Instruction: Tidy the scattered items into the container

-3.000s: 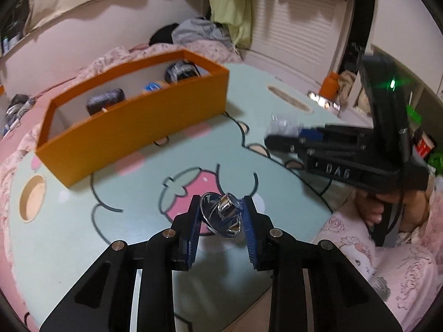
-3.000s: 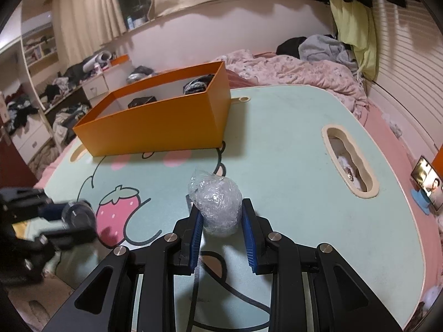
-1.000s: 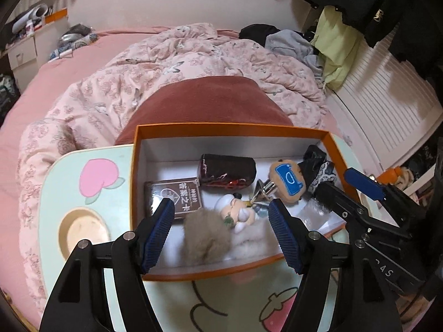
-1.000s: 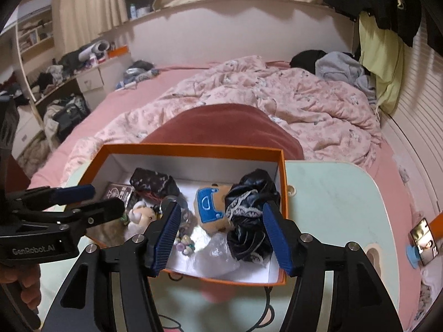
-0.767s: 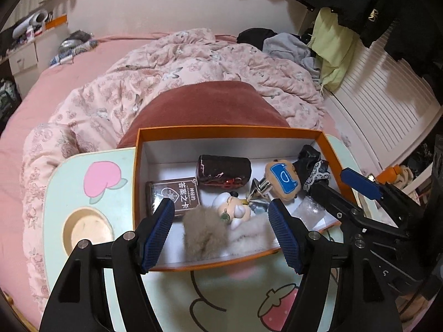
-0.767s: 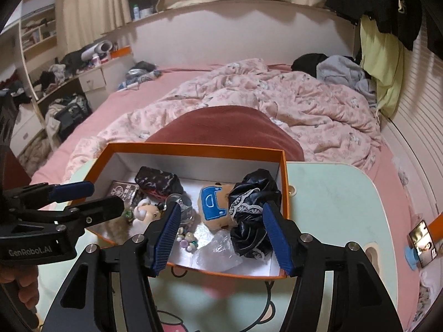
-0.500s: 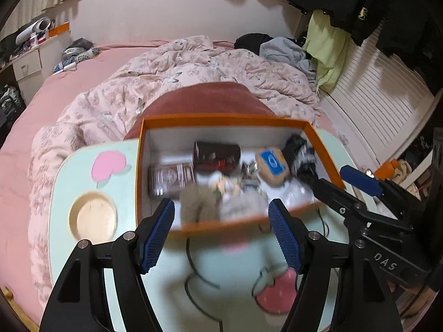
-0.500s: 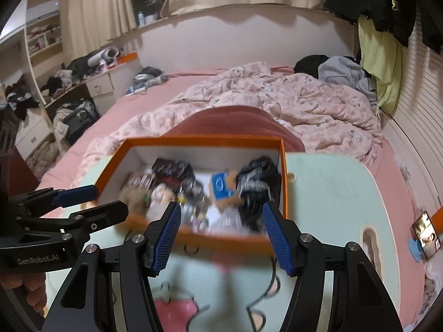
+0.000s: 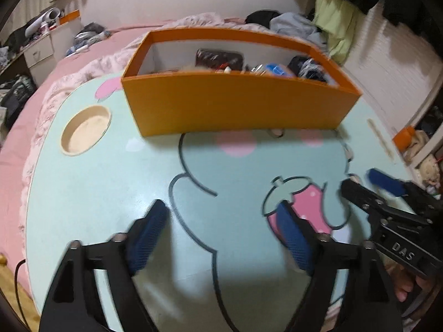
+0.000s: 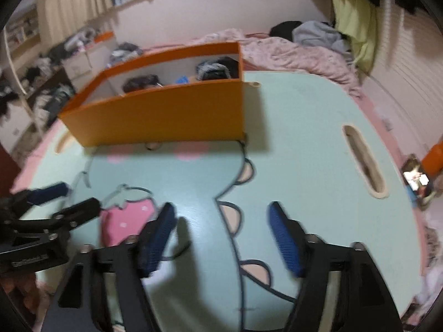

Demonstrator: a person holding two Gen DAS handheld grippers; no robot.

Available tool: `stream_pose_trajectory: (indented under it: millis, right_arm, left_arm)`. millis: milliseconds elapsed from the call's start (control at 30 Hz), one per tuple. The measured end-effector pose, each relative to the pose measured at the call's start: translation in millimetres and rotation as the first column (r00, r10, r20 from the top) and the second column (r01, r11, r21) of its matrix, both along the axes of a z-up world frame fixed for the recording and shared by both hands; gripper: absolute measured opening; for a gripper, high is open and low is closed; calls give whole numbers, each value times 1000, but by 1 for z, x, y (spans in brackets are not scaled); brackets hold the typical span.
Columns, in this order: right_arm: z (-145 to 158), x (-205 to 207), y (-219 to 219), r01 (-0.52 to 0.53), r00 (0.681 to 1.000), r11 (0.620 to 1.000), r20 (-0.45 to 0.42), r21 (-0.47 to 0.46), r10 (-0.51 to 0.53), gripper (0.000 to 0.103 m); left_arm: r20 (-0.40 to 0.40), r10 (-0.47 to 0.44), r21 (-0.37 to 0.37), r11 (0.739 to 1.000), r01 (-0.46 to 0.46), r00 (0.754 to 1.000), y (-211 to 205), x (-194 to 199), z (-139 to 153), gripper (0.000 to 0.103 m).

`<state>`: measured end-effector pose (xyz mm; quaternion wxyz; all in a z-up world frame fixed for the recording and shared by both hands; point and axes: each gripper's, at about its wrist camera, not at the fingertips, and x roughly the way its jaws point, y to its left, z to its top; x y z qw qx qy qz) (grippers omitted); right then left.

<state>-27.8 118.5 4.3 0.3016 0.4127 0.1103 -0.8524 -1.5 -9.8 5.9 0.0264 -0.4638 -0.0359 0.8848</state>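
Observation:
An orange box stands at the far side of the mint-green table, with dark pouches, a blue item and black fabric showing over its rim. My left gripper hovers over the table's near part, its jaws opening with nothing between them. My right gripper is likewise over the table beside it, its jaws also opening and empty. In the left wrist view the right gripper shows at the right edge. In the right wrist view the left gripper shows at the left.
The table carries a strawberry cartoon print, a round cup recess at the left and a slot handle at the right. A pink bed with a rumpled quilt lies behind. A phone glows at the far right.
Both grippers have pulled back and down from above the box to the near part of the table. Their jaws now stand wider. The box now looks farther off and is seen from its side.

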Motion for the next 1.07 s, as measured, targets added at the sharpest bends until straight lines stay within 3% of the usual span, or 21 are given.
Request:
stream_pose_trajectory:
  millis: [33, 67, 1067]
  right_arm:
    - [-4, -1, -1, 13, 1000, 999, -6, 29, -13, 103]
    - [-8, -2, -2, 17, 1000, 999, -10, 48, -16, 103]
    - [-9, -4, 6, 10, 1000, 999, -27, 51, -9, 103]
  left_arm:
    - [4, 5, -32, 999, -5, 1000, 3, -1, -3, 96]
    - [5, 8, -56, 998, -8, 1000, 5, -2, -6, 103]
    - [-11, -11, -61, 998, 10, 1000, 2, 1, -7, 103]
